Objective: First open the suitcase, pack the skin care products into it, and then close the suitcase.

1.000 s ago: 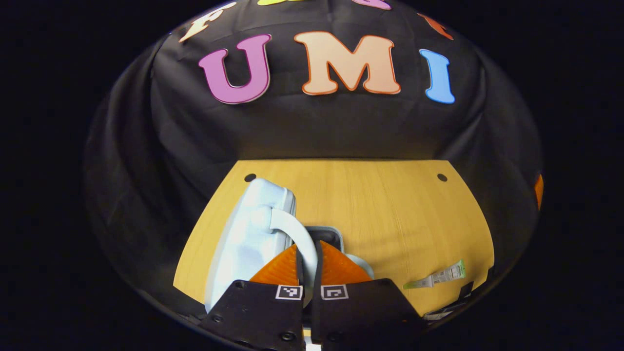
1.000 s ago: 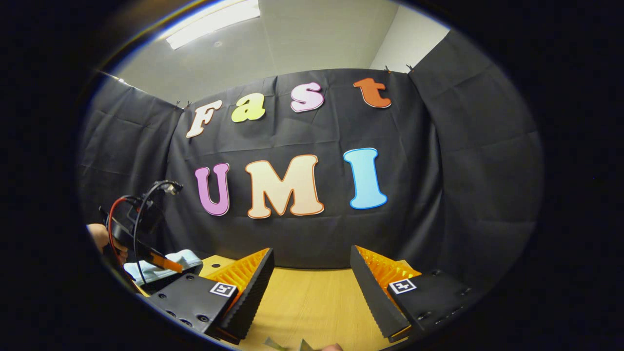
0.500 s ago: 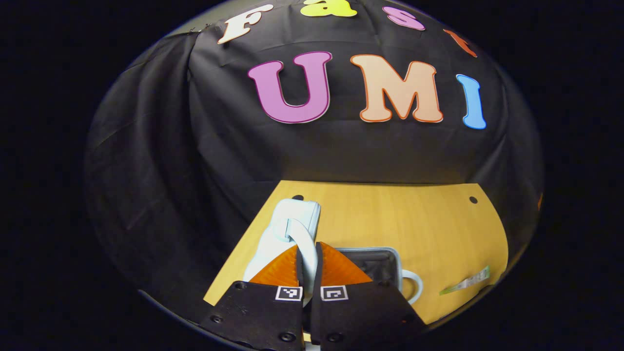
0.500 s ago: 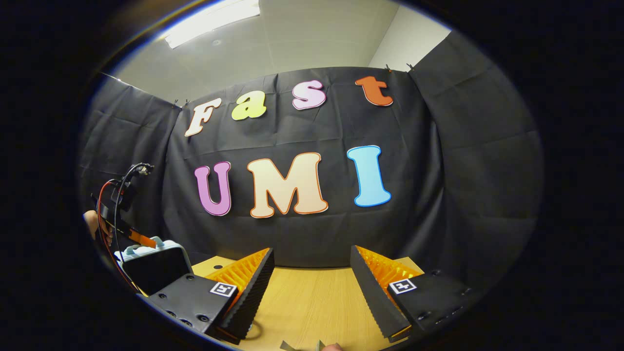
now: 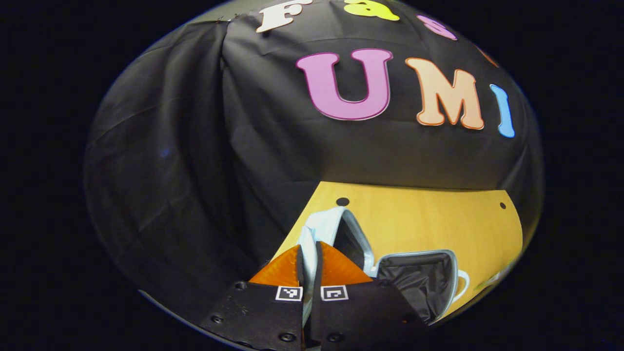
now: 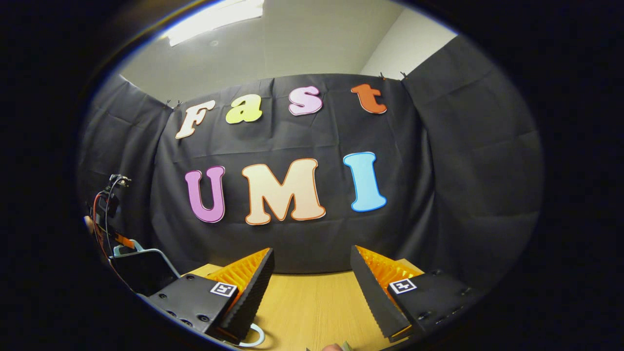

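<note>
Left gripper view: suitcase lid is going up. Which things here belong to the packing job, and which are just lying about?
Part of the job:
- pale blue hard-shell suitcase, lid raised, dark lining showing
- its pale handle, pinched by the left tool
- right tool, open over the table

Just there:
- yellow wooden table
- black cloth wall

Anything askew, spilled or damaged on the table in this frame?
Nothing stands out. The suitcase lies open on the wooden table, its lid raised by the handle in the left hand-held gripper. The right hand-held gripper hangs open over bare tabletop.
</note>
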`<state>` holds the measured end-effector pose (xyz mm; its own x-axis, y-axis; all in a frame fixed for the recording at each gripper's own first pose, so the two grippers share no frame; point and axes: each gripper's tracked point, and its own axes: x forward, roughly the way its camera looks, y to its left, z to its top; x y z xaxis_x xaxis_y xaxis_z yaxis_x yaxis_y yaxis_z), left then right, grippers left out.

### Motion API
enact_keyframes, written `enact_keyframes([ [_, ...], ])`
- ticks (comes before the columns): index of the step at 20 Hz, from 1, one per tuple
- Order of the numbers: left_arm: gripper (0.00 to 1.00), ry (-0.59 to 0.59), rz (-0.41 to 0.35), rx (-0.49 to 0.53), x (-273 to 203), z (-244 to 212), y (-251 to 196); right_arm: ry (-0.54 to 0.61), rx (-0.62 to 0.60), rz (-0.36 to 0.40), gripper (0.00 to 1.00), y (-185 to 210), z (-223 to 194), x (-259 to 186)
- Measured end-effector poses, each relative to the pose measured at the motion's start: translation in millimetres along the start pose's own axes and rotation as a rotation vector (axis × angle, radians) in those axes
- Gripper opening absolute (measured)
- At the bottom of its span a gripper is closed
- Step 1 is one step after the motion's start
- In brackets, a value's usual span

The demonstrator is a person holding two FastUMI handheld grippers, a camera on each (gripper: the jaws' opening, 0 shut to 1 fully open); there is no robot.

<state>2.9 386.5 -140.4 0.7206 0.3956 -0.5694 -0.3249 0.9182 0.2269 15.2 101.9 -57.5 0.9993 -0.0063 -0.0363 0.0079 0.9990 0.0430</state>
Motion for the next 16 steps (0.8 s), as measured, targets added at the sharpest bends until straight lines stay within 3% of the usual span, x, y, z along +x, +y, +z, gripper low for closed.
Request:
enact_keyframes([
  [7, 0.0, 0.045, -0.003, -0.105, 48, -46, 63, -0.008, -0.053, -0.009, 0.97, 35, -2, -4],
  [16, 0.0, 0.172, 0.046, -0.193, 98, -129, 96, 0.012, -0.107, 0.004, 0.98, 54, -6, -4],
])
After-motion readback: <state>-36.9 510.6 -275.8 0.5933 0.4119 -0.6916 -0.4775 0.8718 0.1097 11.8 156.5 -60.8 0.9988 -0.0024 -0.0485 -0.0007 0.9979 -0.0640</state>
